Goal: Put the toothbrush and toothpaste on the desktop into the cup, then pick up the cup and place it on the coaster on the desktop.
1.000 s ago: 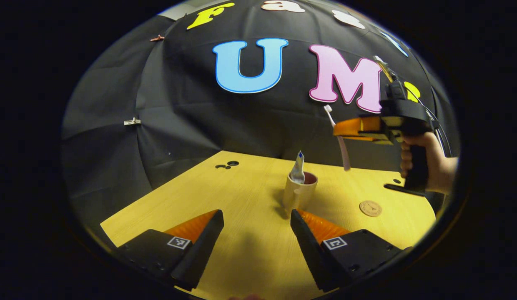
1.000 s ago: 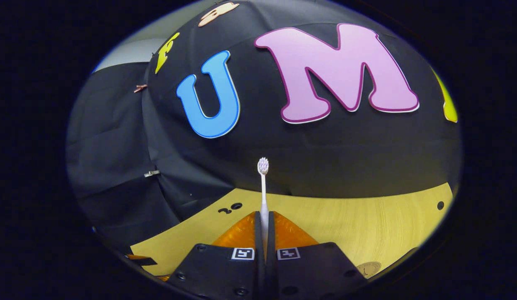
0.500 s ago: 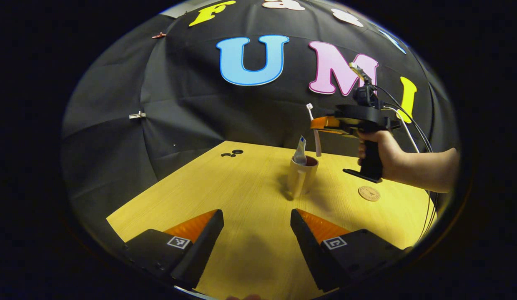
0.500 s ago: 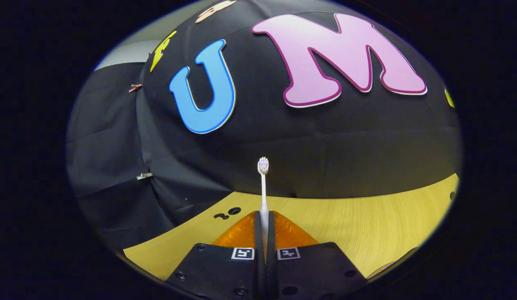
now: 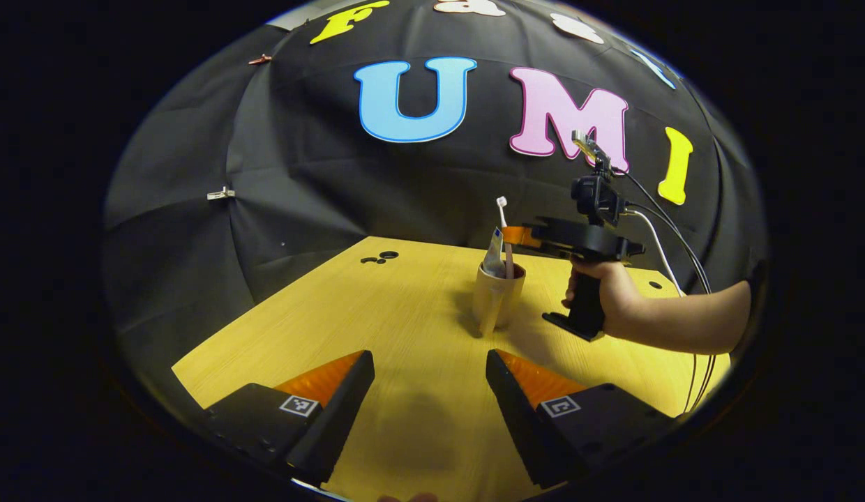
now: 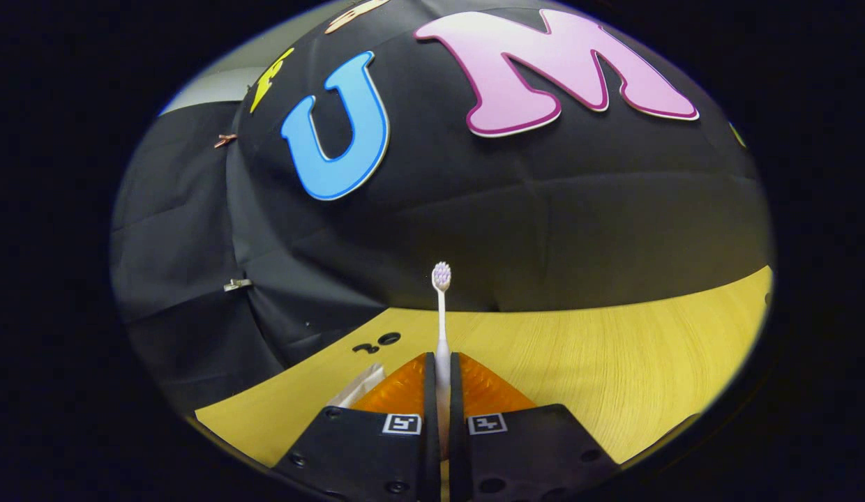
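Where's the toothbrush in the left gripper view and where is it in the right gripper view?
Left gripper view: toothbrush right of centre, upright, lower end in the cup, held by the right gripper.
Right gripper view: toothbrush bottom centre, rising from between the shut fingers.
Shared landmark: the dark holes in the desktop.

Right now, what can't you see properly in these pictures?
- Toothbrush lower end: left gripper view, hidden inside the cup; whether it touches bottom is unclear.
- Toothpaste lower half: same view, behind the cup's wall.
- Toothbrush handle: right gripper view, covered by the right gripper.
- Cup: right gripper view, below the gripper.
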Demonstrator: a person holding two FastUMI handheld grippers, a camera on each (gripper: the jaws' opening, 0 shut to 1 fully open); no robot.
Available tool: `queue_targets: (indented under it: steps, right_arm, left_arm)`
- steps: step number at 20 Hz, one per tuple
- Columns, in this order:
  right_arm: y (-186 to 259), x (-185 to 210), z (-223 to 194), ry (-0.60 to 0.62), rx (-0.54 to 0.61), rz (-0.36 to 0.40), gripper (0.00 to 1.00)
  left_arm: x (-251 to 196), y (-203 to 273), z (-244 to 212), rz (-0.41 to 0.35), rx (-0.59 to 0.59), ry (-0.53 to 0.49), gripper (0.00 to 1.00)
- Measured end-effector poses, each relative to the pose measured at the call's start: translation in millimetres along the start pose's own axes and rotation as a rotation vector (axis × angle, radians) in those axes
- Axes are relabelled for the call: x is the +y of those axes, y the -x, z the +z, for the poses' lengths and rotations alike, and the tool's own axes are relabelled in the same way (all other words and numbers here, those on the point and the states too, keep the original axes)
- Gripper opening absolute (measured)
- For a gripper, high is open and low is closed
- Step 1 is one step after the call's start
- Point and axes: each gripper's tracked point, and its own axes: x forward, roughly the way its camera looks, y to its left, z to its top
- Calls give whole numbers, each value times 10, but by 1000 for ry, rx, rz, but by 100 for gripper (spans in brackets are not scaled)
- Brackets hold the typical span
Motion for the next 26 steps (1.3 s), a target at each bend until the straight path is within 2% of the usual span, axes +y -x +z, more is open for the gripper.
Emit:
queue_targets:
  steps: [1, 2, 4, 5, 6, 7, 10, 17, 22, 25, 26]
  right_arm:
    - [34, -21, -58, 4, 19, -6, 11]
    - [81, -61, -70, -1, 32, -13, 34]
    - [178, -204, -71, -16, 24, -40, 58]
    - [271, -285, -2, -24, 19, -52, 100]
    - [336, -399, 29, -27, 18, -75, 89]
    - [417, -524, 58, -24, 18, -96, 87]
    - [694, -947, 195, 10, 11, -171, 99]
    - [1402, -1827, 352, 52, 6, -342, 98]
    - [1985, -2405, 312, 111, 28, -463, 98]
    - [2352, -2700, 320, 123, 26, -546, 98]
    - [2478, -2785, 320, 119, 23, -570, 98]
  left_arm:
    - [-15, -9, -1, -2, 2, -5, 99]
    - [-28, -18, 9, -5, 3, -11, 99]
    - [-95, -46, 27, -22, 3, -19, 99]
    - [-136, -64, 35, -35, 3, -29, 99]
    - [-172, -96, 54, -50, 0, -45, 99]
    - [-200, -135, 84, -65, 1, -59, 100]
    - [-261, -299, 138, -107, 14, -85, 100]
    - [-349, -755, 319, -200, 76, -120, 99]
    - [-447, -1150, 376, -296, 196, -95, 99]
    - [-437, -1398, 308, -322, 294, -111, 100]
    - [-471, -1471, 322, -337, 314, -116, 96]
